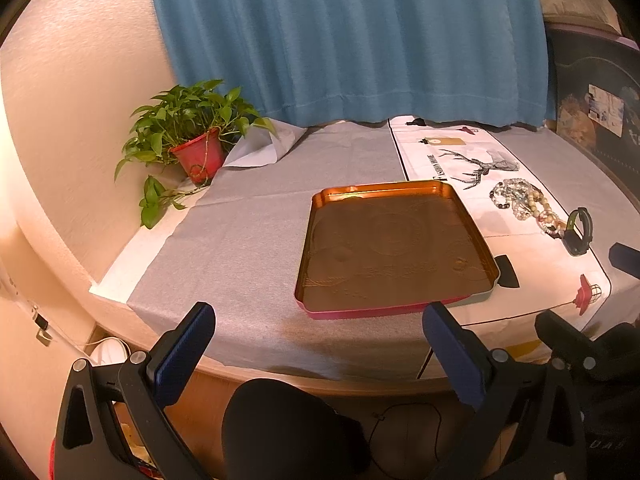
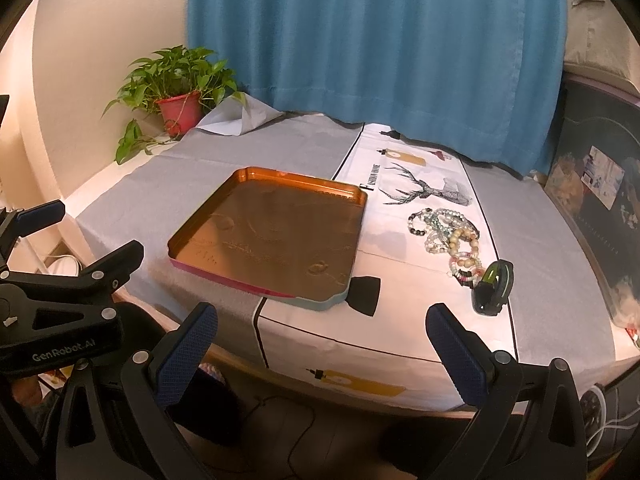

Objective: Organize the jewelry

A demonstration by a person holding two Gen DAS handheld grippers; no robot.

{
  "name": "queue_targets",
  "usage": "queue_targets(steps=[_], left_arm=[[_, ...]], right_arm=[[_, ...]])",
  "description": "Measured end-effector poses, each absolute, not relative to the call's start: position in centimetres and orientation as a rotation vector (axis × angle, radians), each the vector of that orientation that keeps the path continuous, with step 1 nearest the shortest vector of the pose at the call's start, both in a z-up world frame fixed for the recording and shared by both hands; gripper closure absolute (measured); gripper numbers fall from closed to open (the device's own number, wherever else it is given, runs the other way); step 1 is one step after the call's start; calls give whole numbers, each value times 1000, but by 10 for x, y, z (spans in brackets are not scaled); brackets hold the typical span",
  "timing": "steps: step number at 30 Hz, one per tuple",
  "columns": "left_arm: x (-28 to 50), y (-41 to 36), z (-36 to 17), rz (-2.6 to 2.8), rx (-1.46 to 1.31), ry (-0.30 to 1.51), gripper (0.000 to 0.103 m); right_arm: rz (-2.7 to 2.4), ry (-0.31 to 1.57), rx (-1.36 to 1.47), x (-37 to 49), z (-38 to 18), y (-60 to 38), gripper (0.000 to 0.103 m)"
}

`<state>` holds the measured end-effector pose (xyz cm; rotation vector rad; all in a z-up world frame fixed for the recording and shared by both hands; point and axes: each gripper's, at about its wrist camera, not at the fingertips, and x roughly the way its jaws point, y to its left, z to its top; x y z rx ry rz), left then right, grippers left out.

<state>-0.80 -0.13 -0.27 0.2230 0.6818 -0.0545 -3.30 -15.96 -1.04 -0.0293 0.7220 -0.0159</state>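
Observation:
A shallow copper-coloured tray (image 1: pixel 476 236) (image 2: pixel 192 229) lies on the table with nothing in it. A heap of several beaded bracelets (image 1: pixel 522 202) (image 2: pixel 448 234) lies to its right on a white printed cloth. A dark wristband with a green patch (image 1: pixel 578 230) (image 2: pixel 494 286) lies just past the beads. My left gripper (image 1: pixel 320 316) is open and empty, held short of the tray's near edge. My right gripper (image 2: pixel 322 316) is open and empty, in front of the table edge, short of the beads. The left gripper's body (image 2: pixel 60 300) shows at the left of the right wrist view.
A potted green plant (image 1: pixel 192 136) (image 2: pixel 176 92) stands at the back left corner. A blue curtain (image 1: pixel 352 36) (image 2: pixel 380 40) hangs behind the table. A grey cloth (image 1: pixel 248 232) covers the left part. Dark printed furniture (image 2: pixel 600 200) stands at the right.

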Motion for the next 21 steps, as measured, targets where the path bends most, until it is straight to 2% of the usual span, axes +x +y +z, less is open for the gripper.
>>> queue_targets(steps=[11, 21], left_arm=[[-3, -14, -10, -74, 238, 711, 0], [12, -56, -38, -146, 304, 785, 0]], right_arm=[[-24, 735, -3, -34, -18, -167, 0], [-116, 770, 63, -29, -40, -218, 0]])
